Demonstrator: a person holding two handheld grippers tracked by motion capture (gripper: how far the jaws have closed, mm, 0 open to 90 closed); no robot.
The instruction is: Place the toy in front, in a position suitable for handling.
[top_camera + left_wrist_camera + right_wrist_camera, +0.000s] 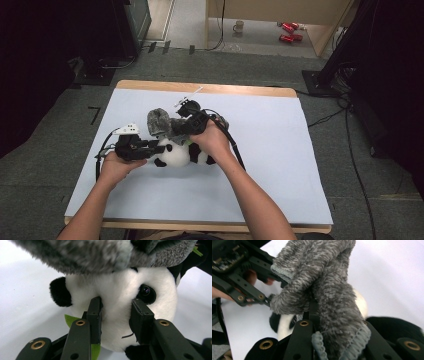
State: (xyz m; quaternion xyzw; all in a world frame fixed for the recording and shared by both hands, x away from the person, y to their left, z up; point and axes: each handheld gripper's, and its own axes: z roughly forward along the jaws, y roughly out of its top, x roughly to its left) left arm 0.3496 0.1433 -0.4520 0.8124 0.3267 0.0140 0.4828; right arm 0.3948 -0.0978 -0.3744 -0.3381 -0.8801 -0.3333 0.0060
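Between the jaws of the left gripper [116, 315] sits one panda plush toy [120, 297]; its white head fills the gap, with one jaw against the cheek beside the black ear and the other just below the glossy eye, both pads touching the fur, so this claw pinches the head. One green leaf-shaped tag [71, 320] shows just outside the near jaw. From the high view the same gripper [150, 146] lies nearly level on the white table cover [280, 165], pointing toward the other hand, with the left hand [114, 165] wrapped round its rear and the forearm entering from the bottom edge.

One grey knitted sock [324, 290] is clamped in the right gripper [317, 322]; the fabric is bunched between the jaws, which stand pressed together on it, and the ribbed cuff hangs over the jaw bases toward the camera. Beyond this claw's tips the sock rises and folds over, and the left gripper's frame with fingers behind it lies off to one side. Beneath the sock, just past the jaws, part of the panda's white and black fur shows.

Seen from above, the right gripper [176, 129] is tilted downward and across toward the left one, the right hand [212, 139] gripping it from above the panda's body, wrist bent, forearm reaching diagonally from the lower edge. Sock and panda head touch, directly ahead of both claws
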